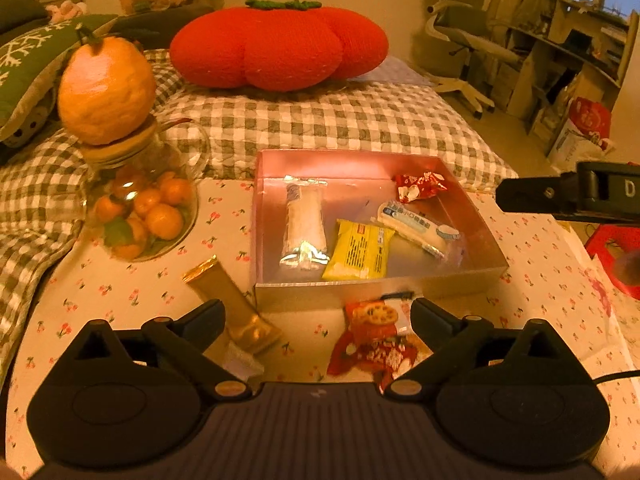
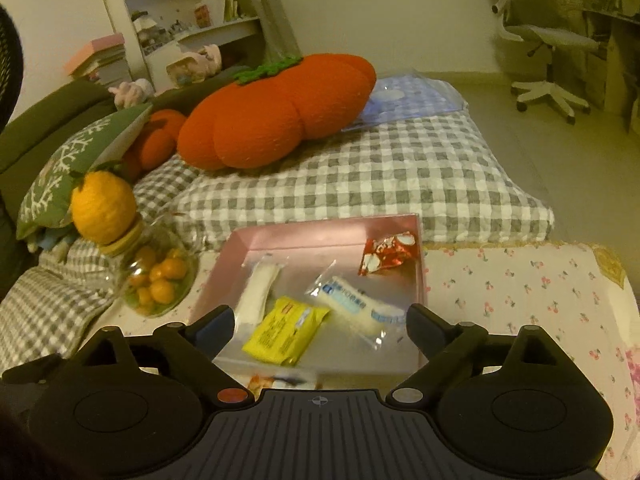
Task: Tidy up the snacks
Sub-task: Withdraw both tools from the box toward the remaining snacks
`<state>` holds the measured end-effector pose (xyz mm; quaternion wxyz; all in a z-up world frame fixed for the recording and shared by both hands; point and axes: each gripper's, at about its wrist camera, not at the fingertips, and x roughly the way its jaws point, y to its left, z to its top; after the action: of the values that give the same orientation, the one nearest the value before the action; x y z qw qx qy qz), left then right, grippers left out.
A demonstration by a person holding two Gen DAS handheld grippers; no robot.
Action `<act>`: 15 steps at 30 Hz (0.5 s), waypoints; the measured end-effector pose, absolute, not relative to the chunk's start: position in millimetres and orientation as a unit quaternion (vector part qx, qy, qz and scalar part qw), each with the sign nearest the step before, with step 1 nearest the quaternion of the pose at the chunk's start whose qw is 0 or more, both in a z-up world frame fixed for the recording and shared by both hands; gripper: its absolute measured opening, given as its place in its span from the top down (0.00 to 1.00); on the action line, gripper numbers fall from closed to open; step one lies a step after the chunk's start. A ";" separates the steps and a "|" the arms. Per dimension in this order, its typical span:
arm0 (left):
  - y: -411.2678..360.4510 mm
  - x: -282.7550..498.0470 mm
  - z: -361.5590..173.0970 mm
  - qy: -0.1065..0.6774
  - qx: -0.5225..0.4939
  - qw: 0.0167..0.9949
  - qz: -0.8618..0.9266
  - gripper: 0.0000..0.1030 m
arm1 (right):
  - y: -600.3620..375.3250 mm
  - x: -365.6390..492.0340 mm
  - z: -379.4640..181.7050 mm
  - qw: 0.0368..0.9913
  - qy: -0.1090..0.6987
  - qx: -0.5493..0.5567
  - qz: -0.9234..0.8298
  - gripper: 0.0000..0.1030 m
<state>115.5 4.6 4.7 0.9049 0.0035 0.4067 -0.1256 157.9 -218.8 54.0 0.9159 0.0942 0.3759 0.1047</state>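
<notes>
Now I hold my left hand-held gripper (image 1: 316, 312) and right hand-held gripper (image 2: 320, 318) wide open and empty, since four snacks already lie in the pink box (image 1: 472, 216) while the gold bar (image 1: 232, 300) and red packet (image 1: 374, 336) wait on the near tabletop (image 1: 540, 300).

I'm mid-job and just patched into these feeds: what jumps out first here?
The big red tomato-shaped cushion on the checked quilt behind the table dominates. Nearer, a pink tray holds four snacks, among them a yellow packet, with a gold bar and a red packet outside it on the table. Left of the tray, an orange ornament sits atop a glass jar.
</notes>
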 end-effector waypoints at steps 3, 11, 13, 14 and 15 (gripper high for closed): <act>8.8 105.6 5.7 0.405 0.002 0.906 -0.125 0.03 | -217.5 143.6 54.7 0.914 0.377 0.094 0.112 0.08; 18.6 85.1 1.5 0.401 0.003 0.908 -0.123 0.02 | -214.3 109.9 48.9 0.914 0.374 0.096 0.121 0.08; 20.7 81.1 -0.8 0.399 0.003 0.909 -0.122 0.01 | -212.8 103.4 44.4 0.914 0.375 0.093 0.123 0.08; 22.2 79.4 -2.2 0.398 0.001 0.909 -0.122 0.01 | -212.2 100.1 41.8 0.915 0.374 0.092 0.123 0.08; 23.8 77.7 -3.9 0.397 -0.001 0.910 -0.123 0.01 | -211.5 97.4 38.5 0.914 0.374 0.092 0.124 0.08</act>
<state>77.7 23.8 -3.9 0.9095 -0.0006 0.3972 -0.1226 97.4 -211.5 38.5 0.9143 0.0920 0.3744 0.1241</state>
